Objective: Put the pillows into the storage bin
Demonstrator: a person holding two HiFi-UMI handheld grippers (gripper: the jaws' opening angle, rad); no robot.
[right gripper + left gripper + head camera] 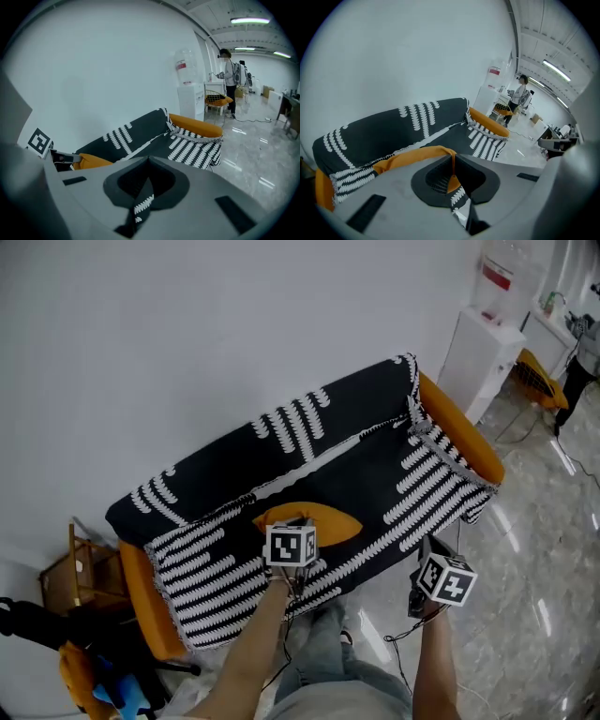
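Left gripper [453, 180] first: jaws clenched tight on the edge of the plump orange fabric pillow [405, 158], and a fold of the black woven throw with white feathery stripes [393, 129] is pinched in there along with it. Right gripper [142, 194]: jaws clamped too, but on a strip of that same striped throw.

From the head view the pillow sits about mid-seat on the long orange sofa [466, 439], on top of the throw and right under my left gripper. My right gripper hangs just off the front edge of the seat, to the right of the pillow and apart from it.

The throw drapes over the backrest and the seat, with the orange arms poking out at both ends. The sofa is pushed up against a plain white wall [187, 334] on a shiny grey stone floor [530, 568]. Past its right end there's a white water dispenser [192, 98], and a person [229, 77] is standing further back
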